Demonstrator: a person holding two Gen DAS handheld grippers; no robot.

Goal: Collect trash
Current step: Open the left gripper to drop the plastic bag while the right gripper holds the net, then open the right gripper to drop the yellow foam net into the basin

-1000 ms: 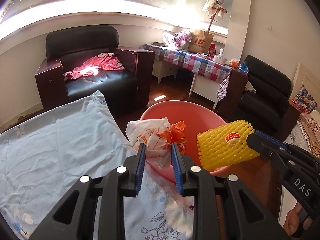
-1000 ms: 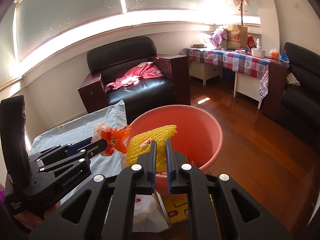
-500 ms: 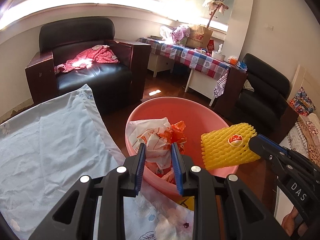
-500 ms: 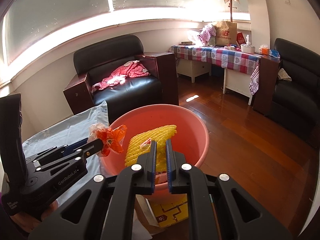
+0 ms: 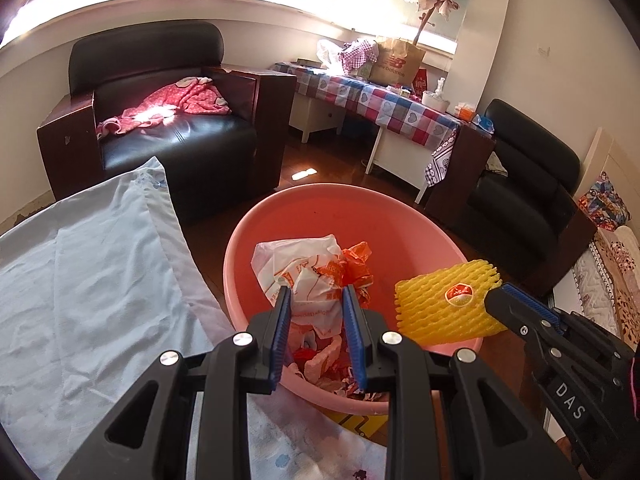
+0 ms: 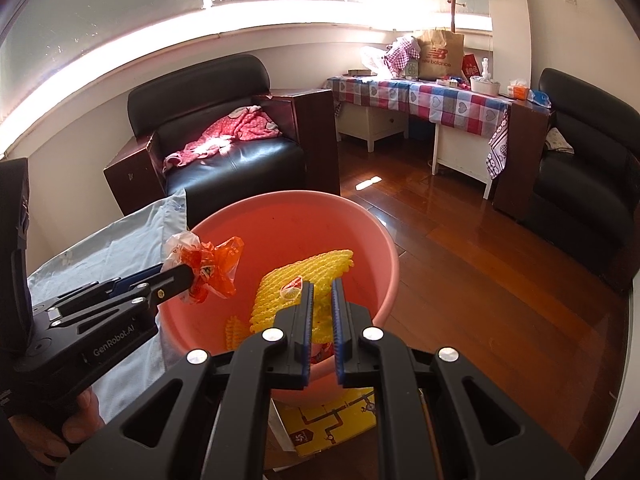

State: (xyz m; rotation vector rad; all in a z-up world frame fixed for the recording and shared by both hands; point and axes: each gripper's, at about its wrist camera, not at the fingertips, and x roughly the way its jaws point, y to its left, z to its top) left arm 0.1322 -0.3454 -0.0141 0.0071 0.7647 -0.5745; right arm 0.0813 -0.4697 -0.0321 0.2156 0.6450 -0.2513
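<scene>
A pink plastic basin [image 5: 404,224] [image 6: 376,240] sits beyond the table edge with several wrappers in its bottom. My left gripper [image 5: 314,300] is shut on a crumpled white and orange plastic bag [image 5: 304,272] and holds it over the basin's near side; it also shows in the right wrist view [image 6: 208,264]. My right gripper [image 6: 320,294] is shut on a yellow foam fruit net [image 6: 296,288] and holds it over the basin; the net shows at the right in the left wrist view [image 5: 444,304].
A light blue cloth [image 5: 88,280] covers the table at the left. A black armchair [image 5: 168,120] with a pink garment stands behind. A checked-cloth table [image 6: 432,96] and a second black chair [image 6: 584,176] stand at the right. A yellow box [image 6: 332,420] lies under the basin.
Both grippers have moved forward over the basin with their loads, so the basin looms larger and lower. Neither has let go.
</scene>
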